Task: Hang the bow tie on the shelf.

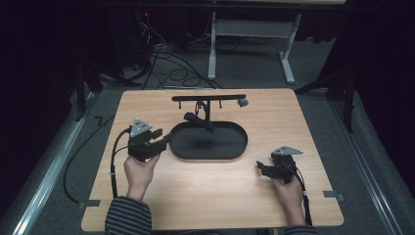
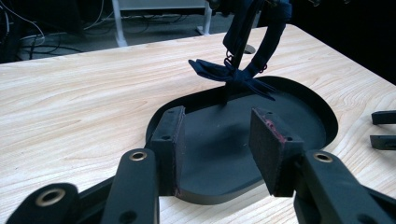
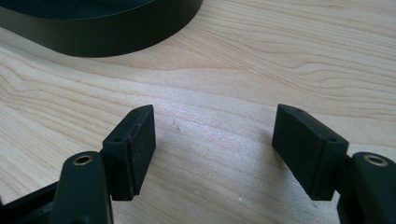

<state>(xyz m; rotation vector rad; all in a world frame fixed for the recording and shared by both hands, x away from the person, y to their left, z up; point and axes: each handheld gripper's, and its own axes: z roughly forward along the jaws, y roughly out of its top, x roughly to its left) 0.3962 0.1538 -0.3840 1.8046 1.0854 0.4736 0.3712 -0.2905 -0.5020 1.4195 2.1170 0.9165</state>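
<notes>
A black oval tray (image 1: pixel 188 151) lay at the middle of the light wooden table (image 1: pixel 210 196). A black T-shaped metal rack (image 1: pixel 209 98) stood at the tray's back, with a dark blue fabric strap (image 1: pixel 198 120) hanging from it. The left gripper (image 1: pixel 161 143) sat at the tray's left rim, the right gripper (image 1: pixel 263 170) apart at its right.

The high view looks forward and down on the whole wooden table (image 1: pixel 210 196) from the person's side. The left gripper view sits low, facing along its jaws across the black oval tray (image 2: pixel 299 88). The right gripper view hovers close over the wood; the dark rim at its top is probably that same tray (image 3: pixel 116 42).
</notes>
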